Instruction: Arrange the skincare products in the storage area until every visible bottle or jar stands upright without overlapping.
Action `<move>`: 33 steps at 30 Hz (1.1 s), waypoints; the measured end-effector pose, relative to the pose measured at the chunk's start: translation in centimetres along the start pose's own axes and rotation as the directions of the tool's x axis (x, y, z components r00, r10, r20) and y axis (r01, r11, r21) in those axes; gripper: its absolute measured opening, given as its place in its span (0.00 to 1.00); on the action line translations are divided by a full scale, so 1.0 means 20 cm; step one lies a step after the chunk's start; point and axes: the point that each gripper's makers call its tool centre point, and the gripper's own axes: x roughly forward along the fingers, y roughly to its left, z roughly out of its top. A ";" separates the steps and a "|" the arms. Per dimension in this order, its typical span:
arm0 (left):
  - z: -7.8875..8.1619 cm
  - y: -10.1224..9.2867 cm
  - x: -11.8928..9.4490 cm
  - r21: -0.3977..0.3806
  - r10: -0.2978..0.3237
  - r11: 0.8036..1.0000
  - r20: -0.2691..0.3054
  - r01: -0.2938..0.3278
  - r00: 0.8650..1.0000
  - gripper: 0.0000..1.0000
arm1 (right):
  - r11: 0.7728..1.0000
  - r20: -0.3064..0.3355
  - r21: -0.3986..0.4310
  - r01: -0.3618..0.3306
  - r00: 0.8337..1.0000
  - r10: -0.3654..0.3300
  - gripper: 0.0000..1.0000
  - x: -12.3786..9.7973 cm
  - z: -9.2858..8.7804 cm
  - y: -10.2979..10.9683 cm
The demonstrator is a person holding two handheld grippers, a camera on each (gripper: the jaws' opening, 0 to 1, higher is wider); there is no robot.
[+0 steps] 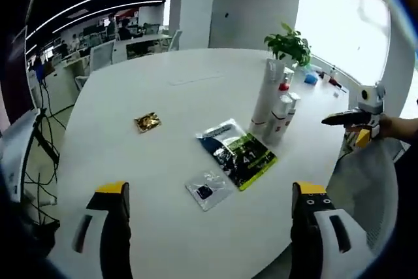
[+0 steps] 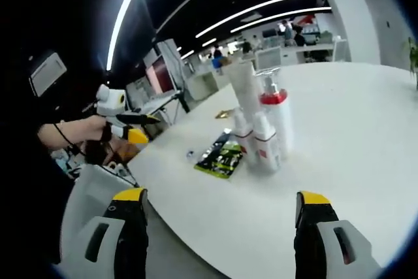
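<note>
Both tongs hang apart and empty short of the upright bottles [image 1: 277,106] beside the green sachet [image 1: 238,153]; the approach seems next.

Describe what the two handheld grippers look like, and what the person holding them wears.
Both the left gripper and the right gripper have two black fingers capped with yellow tips, set in pale grey housings with dark slots. Seen from the other side, each carries a white box on top and a yellow part below. The person's dark sleeve shows at the wrist.
</note>
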 end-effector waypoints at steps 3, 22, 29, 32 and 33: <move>0.03 0.05 0.05 0.009 -0.003 1.000 -0.014 0.003 1.000 0.94 | 1.000 -0.006 0.007 0.001 1.000 -0.001 0.98 0.00 0.00 0.00; 0.13 0.20 0.31 -0.001 -0.030 1.000 -0.179 0.030 0.983 0.88 | 0.999 -0.030 0.054 0.010 1.000 -0.008 0.97 0.01 -0.04 -0.03; 0.15 0.25 0.40 -0.047 -0.016 0.999 -0.230 0.005 0.973 0.87 | 0.997 -0.031 0.073 0.021 0.999 -0.019 0.97 0.01 -0.04 -0.05; 0.17 0.28 0.45 -0.082 -0.001 0.996 -0.245 -0.020 0.969 0.86 | 0.997 -0.031 0.078 0.025 0.999 -0.023 0.97 0.01 -0.04 -0.05; 0.17 0.29 0.47 -0.095 0.003 0.995 -0.251 -0.028 0.968 0.85 | 0.996 -0.033 0.081 0.028 0.999 -0.025 0.97 0.01 -0.04 -0.06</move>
